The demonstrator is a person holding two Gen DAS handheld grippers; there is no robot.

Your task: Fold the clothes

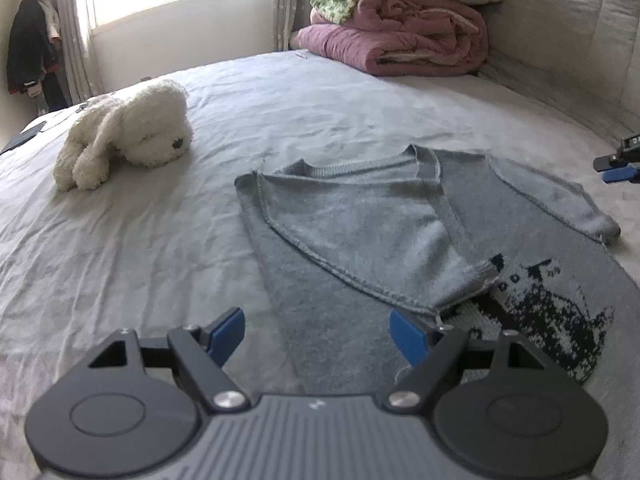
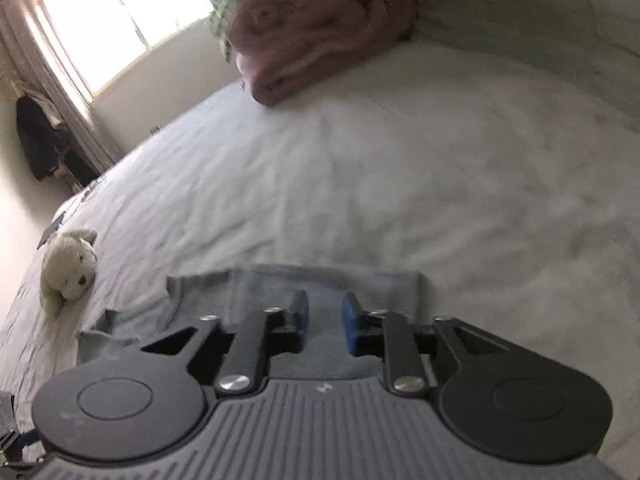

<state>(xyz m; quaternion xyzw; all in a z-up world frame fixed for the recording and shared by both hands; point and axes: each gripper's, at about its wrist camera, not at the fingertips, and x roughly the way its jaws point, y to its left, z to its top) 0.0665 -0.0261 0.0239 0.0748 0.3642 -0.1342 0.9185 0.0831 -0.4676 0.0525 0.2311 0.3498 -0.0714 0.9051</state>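
A grey sweater (image 1: 360,224) with a black-and-white animal pattern lies flat on the bed. Its left sleeve is folded across the chest and its right sleeve (image 1: 560,196) lies out to the right. My left gripper (image 1: 320,334) is open and empty, just above the sweater's near left edge. My right gripper (image 2: 325,322) is partly open with a narrow gap, empty, hovering over the sweater's shoulder area (image 2: 256,292). Its blue tips also show at the right edge of the left wrist view (image 1: 618,164).
A white plush dog (image 1: 128,132) lies on the light sheet (image 1: 120,248) left of the sweater. A folded pink quilt (image 1: 400,40) with green bedding and a pillow on top sits at the bed's far end. Padded headboard (image 1: 568,28) on the right.
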